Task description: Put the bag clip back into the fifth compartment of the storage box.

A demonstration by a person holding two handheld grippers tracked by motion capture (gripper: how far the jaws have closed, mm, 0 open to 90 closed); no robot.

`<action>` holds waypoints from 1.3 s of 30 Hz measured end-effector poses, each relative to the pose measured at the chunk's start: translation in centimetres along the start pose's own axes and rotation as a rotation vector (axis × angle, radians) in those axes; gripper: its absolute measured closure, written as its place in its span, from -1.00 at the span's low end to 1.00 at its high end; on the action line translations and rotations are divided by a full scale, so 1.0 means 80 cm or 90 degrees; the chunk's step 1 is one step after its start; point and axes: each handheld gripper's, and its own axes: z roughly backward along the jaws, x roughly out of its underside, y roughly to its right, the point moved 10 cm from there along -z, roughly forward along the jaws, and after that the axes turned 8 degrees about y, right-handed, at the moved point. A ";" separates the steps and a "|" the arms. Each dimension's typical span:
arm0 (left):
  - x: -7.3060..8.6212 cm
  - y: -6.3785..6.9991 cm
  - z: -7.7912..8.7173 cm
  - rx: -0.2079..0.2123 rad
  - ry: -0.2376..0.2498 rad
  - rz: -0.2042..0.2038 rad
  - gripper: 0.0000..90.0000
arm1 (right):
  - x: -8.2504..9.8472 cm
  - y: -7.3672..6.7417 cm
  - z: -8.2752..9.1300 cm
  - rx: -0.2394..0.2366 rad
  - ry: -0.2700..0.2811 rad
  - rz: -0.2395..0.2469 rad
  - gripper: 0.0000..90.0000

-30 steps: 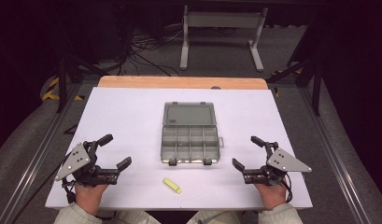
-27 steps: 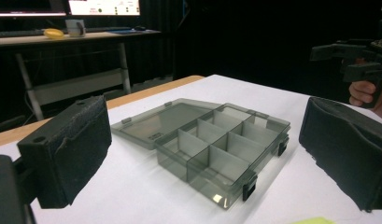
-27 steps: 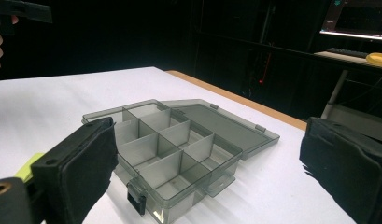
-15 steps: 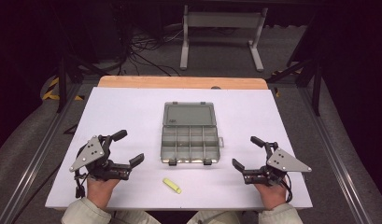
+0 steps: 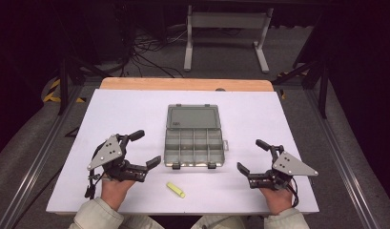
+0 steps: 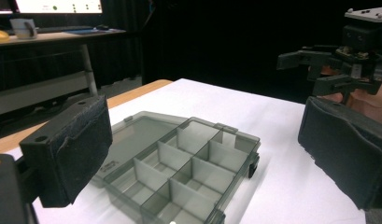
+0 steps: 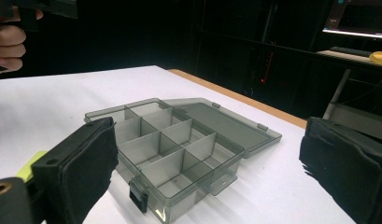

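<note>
In the high view, the open box lay at frame centre on the white table, lid flat behind the tray. A yellow piece lay below it, lower centre. The left gripper sat lower left, jaws apart and empty; the right gripper lower right, likewise apart.

In the left gripper view, the box filled the lower middle between spread pads.

In the right gripper view, the box sat centre, the piece at lower left. The box looked light, stiff, slick plastic; best gripped by a side wall or the lid edge.
</note>
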 end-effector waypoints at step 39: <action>0.034 0.032 -0.022 0.136 -0.242 0.010 0.33 | 0.004 -0.001 0.001 -0.006 -0.009 -0.002 -0.89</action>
